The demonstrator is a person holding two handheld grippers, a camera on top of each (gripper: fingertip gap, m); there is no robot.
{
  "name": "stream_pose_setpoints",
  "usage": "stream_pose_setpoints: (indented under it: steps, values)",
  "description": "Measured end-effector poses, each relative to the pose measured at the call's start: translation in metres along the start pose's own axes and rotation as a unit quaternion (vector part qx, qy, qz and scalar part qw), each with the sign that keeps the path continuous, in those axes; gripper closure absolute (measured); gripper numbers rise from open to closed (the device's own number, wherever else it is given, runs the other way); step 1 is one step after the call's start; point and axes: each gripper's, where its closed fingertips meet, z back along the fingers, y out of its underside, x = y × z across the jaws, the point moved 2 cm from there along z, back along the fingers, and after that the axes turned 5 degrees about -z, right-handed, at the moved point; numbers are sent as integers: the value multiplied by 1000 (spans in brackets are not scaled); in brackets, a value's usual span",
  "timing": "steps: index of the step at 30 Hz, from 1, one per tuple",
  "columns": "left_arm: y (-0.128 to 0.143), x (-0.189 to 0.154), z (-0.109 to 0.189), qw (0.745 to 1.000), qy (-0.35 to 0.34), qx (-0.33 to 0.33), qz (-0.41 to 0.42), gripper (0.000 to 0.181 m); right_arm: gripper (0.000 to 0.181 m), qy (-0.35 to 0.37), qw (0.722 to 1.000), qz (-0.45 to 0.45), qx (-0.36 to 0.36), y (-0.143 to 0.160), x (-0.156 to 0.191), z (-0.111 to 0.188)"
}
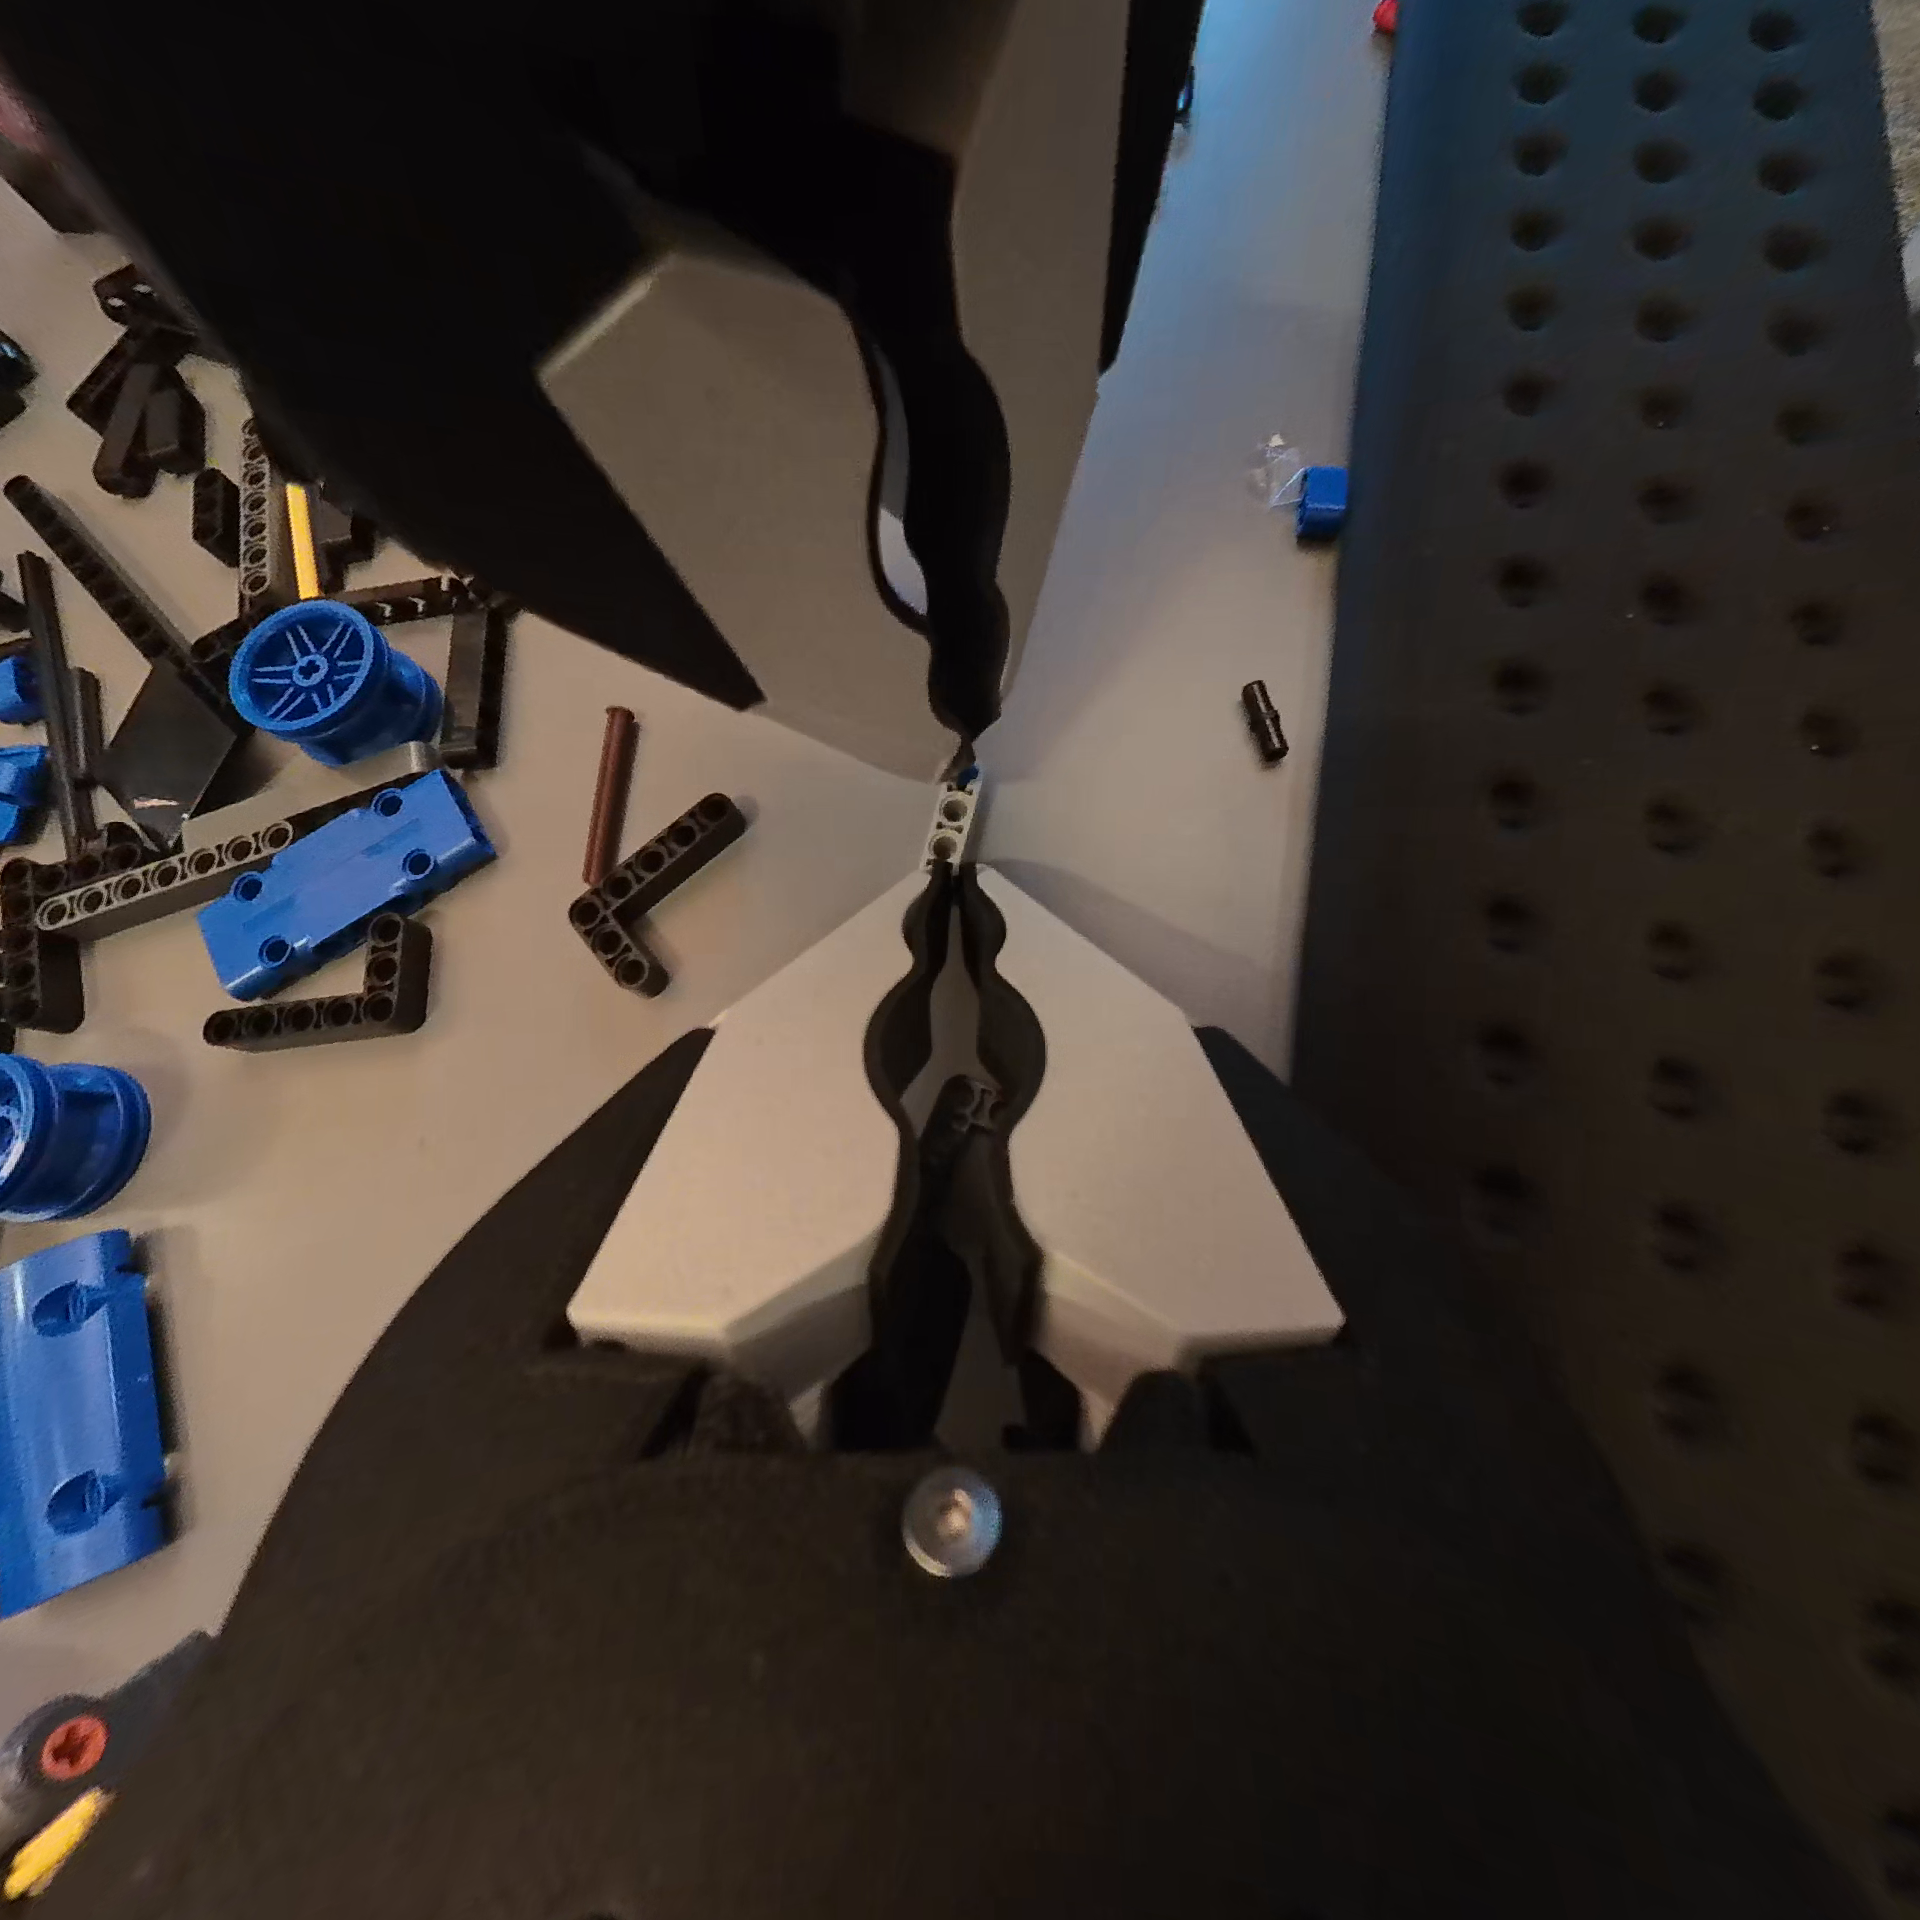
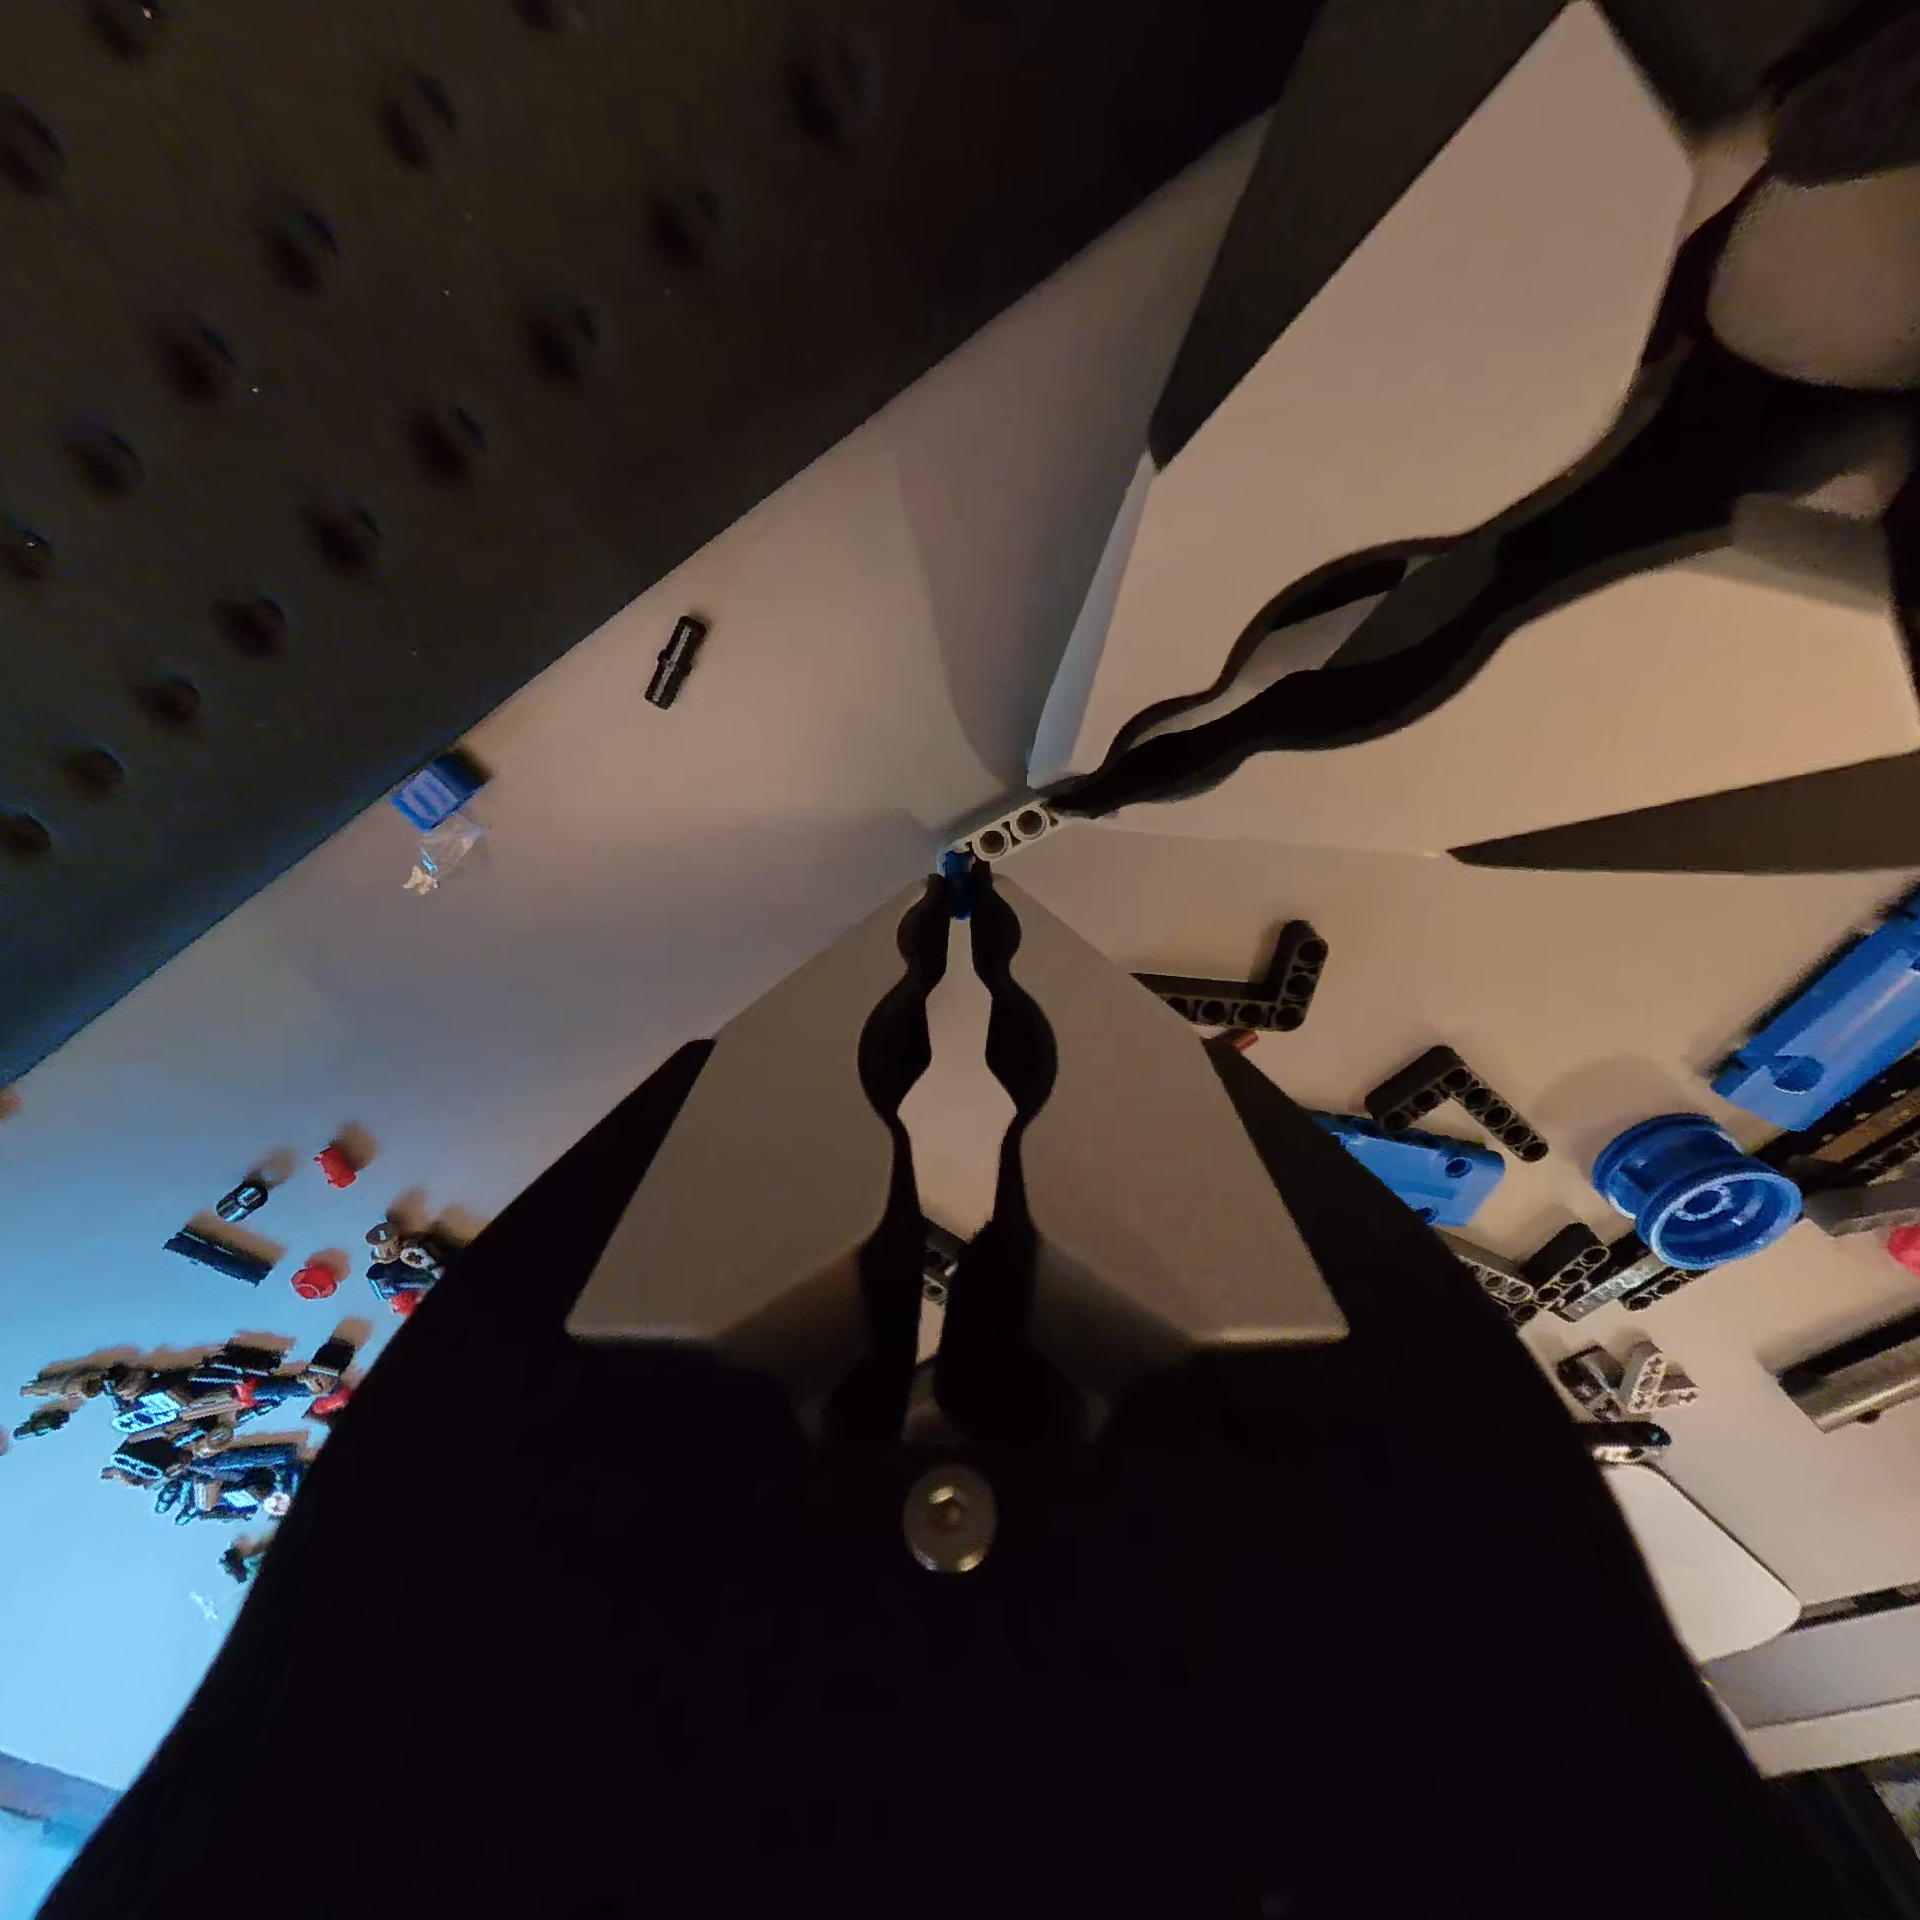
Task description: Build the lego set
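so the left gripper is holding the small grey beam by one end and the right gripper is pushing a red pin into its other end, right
Nearly: the pin is blue, not red, as the right wrist view shows. The rest stands: the left gripper holds the small grey beam by one end, and the right gripper brings the pin to the other end.

— Where do the grippers meet?
— Above the desk (image 1: 1164,644), tip to tip: the left gripper (image 1: 948,873) holds one end of a short beam (image 1: 956,816), the right gripper (image 2: 961,883) meets the other end, where a pin (image 2: 958,896) sits between its fingertips.

— And beside them?
— In the left wrist view, a perforated board (image 1: 1662,727) lies along the desk's right side. A loose pin (image 1: 1264,720) and a small brick (image 1: 1320,502) lie just beside its edge, the brick farther off.

— The other side?
— Left, well apart: an L-shaped beam (image 1: 655,894) with an axle (image 1: 611,795) just beside it, then a wheel hub (image 1: 322,681) and a panel (image 1: 348,888) in a heap of beams.
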Motion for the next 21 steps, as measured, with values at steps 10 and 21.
stream_pose_setpoints:
  steps: [10,21]
  values:
    - [0,0,1,1000,5,-5,3,181,178,26,999,28,11,-4,1,-3]
    - [-7,8,6,999,-36,-25,9,174,177,148,988,-1,-32,4,-2,1]
